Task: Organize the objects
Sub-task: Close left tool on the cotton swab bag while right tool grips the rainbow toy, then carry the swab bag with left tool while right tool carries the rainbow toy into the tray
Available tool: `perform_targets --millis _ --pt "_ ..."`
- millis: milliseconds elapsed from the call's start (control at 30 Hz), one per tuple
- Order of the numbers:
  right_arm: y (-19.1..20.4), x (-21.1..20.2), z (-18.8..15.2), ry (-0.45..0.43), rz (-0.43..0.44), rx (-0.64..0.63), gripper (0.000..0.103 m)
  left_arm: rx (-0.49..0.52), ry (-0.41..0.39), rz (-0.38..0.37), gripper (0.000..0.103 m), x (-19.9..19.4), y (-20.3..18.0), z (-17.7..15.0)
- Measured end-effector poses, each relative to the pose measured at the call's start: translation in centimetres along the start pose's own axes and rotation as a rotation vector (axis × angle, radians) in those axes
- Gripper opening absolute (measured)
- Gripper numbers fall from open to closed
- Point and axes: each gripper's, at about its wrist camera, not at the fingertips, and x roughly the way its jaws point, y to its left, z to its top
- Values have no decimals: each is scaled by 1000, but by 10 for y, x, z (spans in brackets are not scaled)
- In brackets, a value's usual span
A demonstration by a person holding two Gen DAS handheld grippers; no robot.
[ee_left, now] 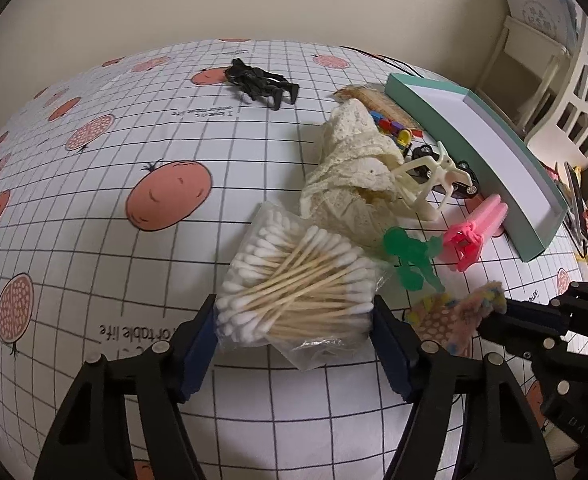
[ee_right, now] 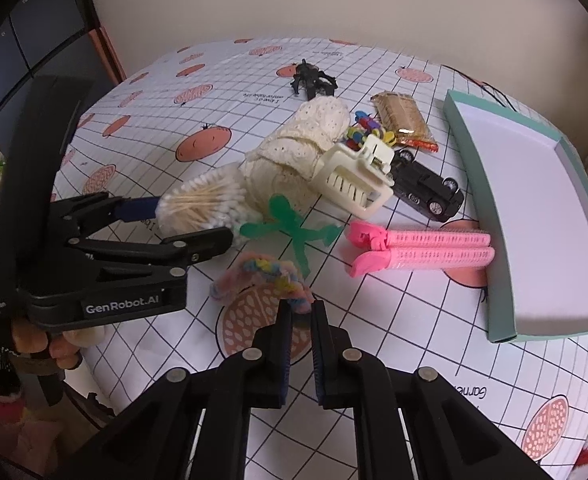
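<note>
A: Where's the bag of cotton swabs [ee_left: 294, 300]?

B: Right between the left gripper [ee_left: 294, 332] fingers, which are spread wide and touch its crinkly plastic on both sides. The wooden sticks run roughly across the gap, finger to finger.

A: And the right gripper [ee_right: 301, 344]?

B: Nearly pressed together, pinching the near end of the fuzzy pastel scrunchie [ee_right: 259, 276]. The mint box [ee_right: 506, 312] lies beyond, to the right of those fingers.
</note>
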Motion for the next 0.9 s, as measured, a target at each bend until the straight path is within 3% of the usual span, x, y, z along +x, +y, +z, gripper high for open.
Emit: perform_targets --millis 267,467,700,900 --pt "-8 -16 5 -71 -13 21 9 -29 -58 9 73 -23 6 4" --pt "-26 -40 13 -164 -35 69 9 -24 -152 23 73 -46 -5 29" --pt "-74 -61 18 -225 -124 184 9 62 -233 -12 73 -62 -57 68" --pt "-124 -57 15 -189 -212 263 9 147 -256 -53 73 -63 -110 94"
